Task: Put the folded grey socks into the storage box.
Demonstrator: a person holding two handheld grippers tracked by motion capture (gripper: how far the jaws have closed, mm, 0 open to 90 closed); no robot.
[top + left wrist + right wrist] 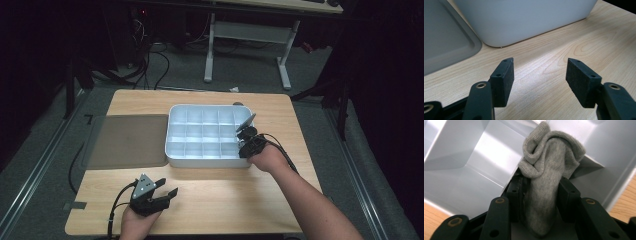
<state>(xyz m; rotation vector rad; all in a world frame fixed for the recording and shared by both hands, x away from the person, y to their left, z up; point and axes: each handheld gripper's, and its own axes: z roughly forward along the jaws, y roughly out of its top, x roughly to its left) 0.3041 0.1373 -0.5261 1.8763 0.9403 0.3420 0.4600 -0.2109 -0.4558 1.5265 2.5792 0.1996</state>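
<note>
Nearest the worktop's [210,192] front edge the left gripper [539,75] idles spread and empty, while the right gripper's [541,192] fingers flank without visibly clamping the soft, light, floppy grey sock [546,170], best pinched mid-bundle, over the divided tray's [172,132] right-front compartment.

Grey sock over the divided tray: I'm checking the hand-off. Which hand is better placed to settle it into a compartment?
Right. Its claw has the grey sock between its jaws above the white divided tray. The left claw sits open over bare table, apart from the tray.
</note>
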